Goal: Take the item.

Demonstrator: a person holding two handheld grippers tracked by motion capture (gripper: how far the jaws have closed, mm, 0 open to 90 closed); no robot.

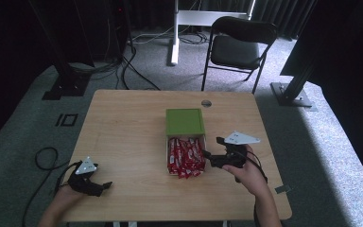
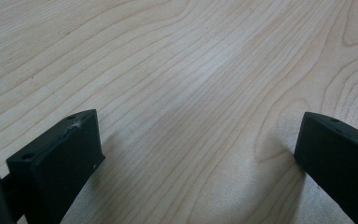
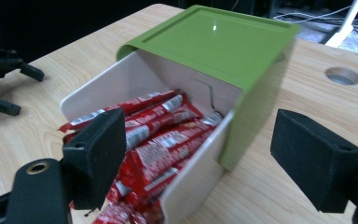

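Hovering right tongs (image 3: 200, 154) wide apart at the near right corner of the white drawer (image 3: 193, 182), gripping nothing | drawer pulled out of green box (image 1: 185, 121) mid-counter, packed with red snack packets (image 1: 185, 158) | left tongs (image 2: 198, 154) wide, empty, low over bare counter (image 1: 127, 137) near left

You are working in what looks like a lab or recording studio: a light wooden table (image 1: 123, 142) on grey carpet (image 1: 312, 123), black curtains (image 1: 283, 12) behind, a black folding chair (image 1: 238, 47), dark metal stands (image 1: 64, 71), and cables (image 1: 132, 61) trailing across the floor.
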